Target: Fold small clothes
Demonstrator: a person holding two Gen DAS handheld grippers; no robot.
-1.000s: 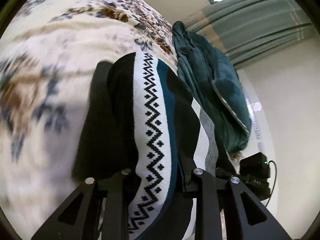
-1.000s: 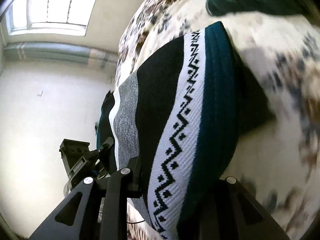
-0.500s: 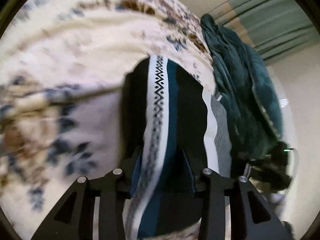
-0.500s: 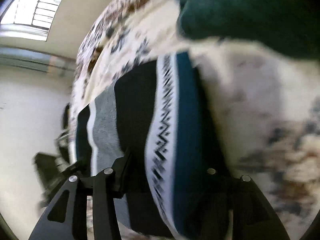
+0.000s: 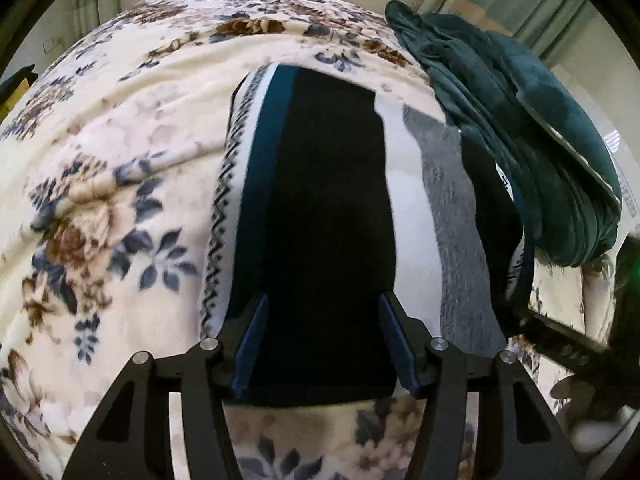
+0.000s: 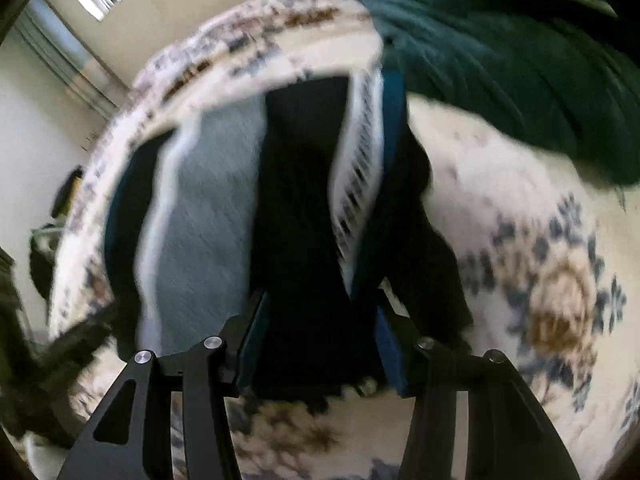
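Sweater (image 5: 332, 216) with black, teal, grey and white zigzag stripes is lying on the flowery blanket (image 5: 112, 184), just next to a dark green pile of fabric (image 5: 520, 128) on the right. Left gripper (image 5: 322, 344) has its fingers spread wide over the near edge, cloth in between but not pinched. Right gripper (image 6: 320, 340) looks the same, though that view is pretty blurry.

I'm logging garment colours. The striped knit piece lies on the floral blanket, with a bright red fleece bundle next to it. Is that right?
Not quite: the fleece bundle is dark teal green, not red, as the left wrist view shows. The rest holds: the striped knit piece lies on the floral blanket with that bundle next to it.
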